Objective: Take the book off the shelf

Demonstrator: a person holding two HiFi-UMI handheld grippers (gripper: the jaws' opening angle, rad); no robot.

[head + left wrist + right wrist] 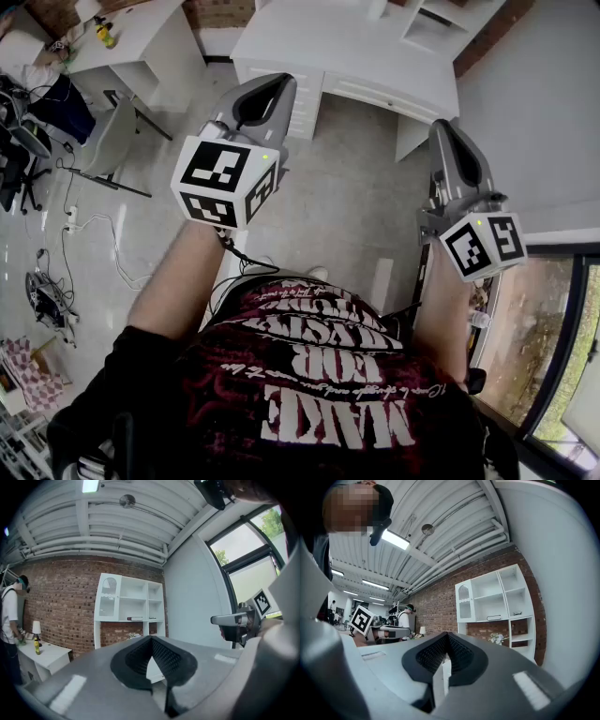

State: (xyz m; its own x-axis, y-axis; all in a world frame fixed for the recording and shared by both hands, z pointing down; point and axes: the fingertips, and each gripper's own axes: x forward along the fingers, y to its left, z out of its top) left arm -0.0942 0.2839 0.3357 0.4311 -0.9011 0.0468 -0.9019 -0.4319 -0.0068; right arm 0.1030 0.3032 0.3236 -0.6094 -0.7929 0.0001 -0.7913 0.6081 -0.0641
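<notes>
A white shelf unit (129, 603) stands against the brick wall, some way ahead of both grippers. A dark book (135, 618) lies flat on its middle shelf; the right gripper view also has the book (493, 618) in the shelf unit (497, 597). My left gripper (151, 638) is level, its jaws shut with nothing between them. My right gripper (447, 634) is level too, shut and empty. In the head view both grippers, left (279, 81) and right (443, 127), are held out in front of the person's chest, far from the shelf.
A white desk with drawers (347, 47) stands below the shelf unit. Flowers (497, 638) sit under the shelves. A person (9, 616) stands at a second white desk (44, 653) with a lamp and bottles on the left. Large windows (248, 573) are on the right. Cables (70, 225) lie on the floor.
</notes>
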